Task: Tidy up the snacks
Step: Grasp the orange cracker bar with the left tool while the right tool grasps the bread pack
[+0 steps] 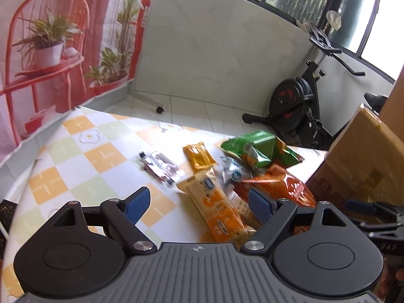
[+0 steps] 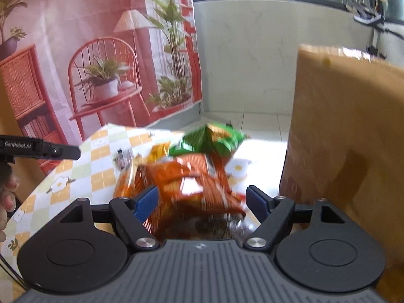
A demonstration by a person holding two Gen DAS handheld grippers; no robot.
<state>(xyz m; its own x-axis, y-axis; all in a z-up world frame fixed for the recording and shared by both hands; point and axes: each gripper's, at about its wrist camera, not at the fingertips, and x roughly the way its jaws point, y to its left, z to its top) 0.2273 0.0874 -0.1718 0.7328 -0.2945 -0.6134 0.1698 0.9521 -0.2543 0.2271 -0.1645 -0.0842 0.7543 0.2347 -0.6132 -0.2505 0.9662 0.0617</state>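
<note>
A heap of snack packets lies on the checked tablecloth [image 1: 75, 166]. In the left wrist view I see a cream and orange bar [image 1: 214, 207], a small yellow packet [image 1: 198, 157], a clear wrapped snack [image 1: 161, 168], a green bag [image 1: 260, 149] and an orange bag [image 1: 275, 186]. My left gripper [image 1: 199, 204] hangs open just above the bar, touching nothing. In the right wrist view my right gripper [image 2: 203, 203] is open over the orange bag [image 2: 186, 184], with the green bag [image 2: 212, 141] behind it. Nothing is held.
A tall brown cardboard box [image 2: 348, 131] stands on the table right of the heap, close to my right gripper. An exercise bike [image 1: 303, 101] is on the tiled floor beyond the table. A printed backdrop [image 1: 50, 50] hangs at the left.
</note>
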